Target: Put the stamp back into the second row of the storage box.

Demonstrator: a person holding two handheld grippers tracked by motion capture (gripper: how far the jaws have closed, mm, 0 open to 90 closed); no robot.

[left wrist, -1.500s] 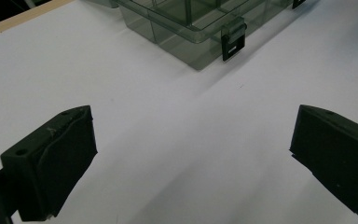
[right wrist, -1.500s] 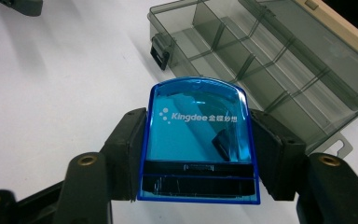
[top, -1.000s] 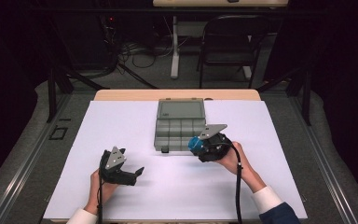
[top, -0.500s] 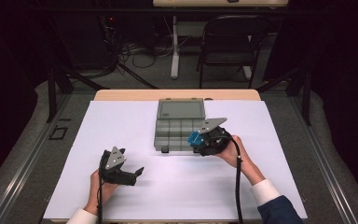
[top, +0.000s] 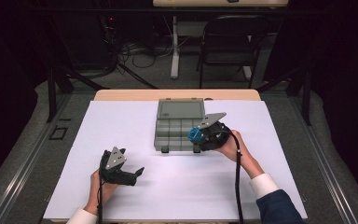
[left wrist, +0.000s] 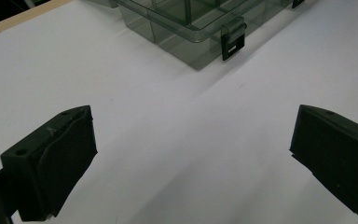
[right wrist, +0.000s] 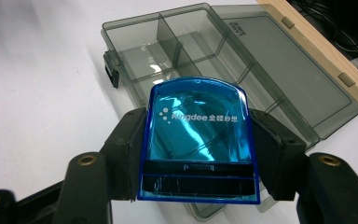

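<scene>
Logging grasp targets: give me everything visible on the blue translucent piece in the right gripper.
The blue translucent plastic piece is glossy, with a rounded top edge, a flat bottom edge and a dark band across its lower part. White lettering runs across its upper face. The right gripper clamps it, black fingers pressing its two sides. It hangs above the near end of the open smoky-grey clear plastic compartment box, over its divided tray, not touching it as far as I can tell.

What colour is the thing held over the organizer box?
Translucent blue case with white lettering, clearest in the right gripper view.
</scene>
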